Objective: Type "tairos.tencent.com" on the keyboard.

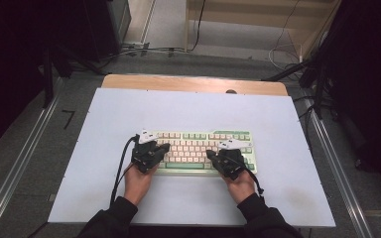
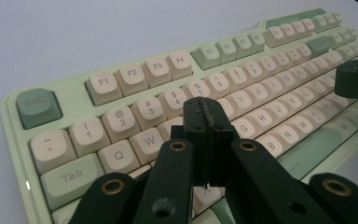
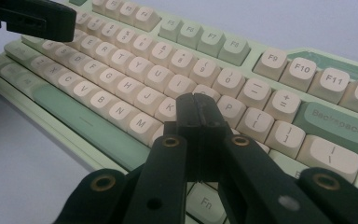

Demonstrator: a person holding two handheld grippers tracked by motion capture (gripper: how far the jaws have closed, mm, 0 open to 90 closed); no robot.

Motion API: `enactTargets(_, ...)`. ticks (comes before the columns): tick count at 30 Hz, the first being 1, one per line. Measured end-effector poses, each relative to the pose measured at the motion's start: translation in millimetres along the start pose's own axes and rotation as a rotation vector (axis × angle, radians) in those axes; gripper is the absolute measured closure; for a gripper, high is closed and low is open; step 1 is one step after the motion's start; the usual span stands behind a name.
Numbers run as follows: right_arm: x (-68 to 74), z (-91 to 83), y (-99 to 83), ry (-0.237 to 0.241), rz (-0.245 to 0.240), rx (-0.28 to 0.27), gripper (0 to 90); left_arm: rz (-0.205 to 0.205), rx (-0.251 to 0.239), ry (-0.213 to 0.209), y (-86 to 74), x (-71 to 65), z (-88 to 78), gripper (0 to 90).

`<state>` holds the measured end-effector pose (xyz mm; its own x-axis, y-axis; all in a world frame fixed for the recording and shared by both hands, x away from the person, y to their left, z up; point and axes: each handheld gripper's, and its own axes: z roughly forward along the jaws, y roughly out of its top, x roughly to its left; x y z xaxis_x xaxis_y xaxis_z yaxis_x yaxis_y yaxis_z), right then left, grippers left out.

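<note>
Jaws closed, both grippers point(image 1: 164, 147) point(image 1: 210, 154) seemingly touch the keyboard point(image 1: 198, 136), table point(image 1: 188, 106) bare around.

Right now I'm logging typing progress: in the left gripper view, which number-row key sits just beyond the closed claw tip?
The %/5 key, directly past the left claw tip; the $/4 key sits to its left and the 6 key to its right.
</note>
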<state>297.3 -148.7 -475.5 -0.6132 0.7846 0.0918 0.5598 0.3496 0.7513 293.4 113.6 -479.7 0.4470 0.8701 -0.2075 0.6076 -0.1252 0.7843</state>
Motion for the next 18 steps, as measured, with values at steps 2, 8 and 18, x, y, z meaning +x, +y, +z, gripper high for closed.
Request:
enactTargets(2,-0.1,0.0,0.0,0.001,0.002,-0.001,87.3,-0.001,-0.002,-0.002,1.8,-1.3,1.6,90.0)
enactTargets(8,-0.7,-0.1,-0.2,-0.005,0.005,0.004,87.3,0.000,-0.002,-0.006,4.6,-4.5,7.8,90.0)
enactTargets(18,0.4,1.4,-0.7,-0.001,0.001,0.006,87.3,0.026,0.014,-0.024,9.9,-15.6,21.1,90.0)
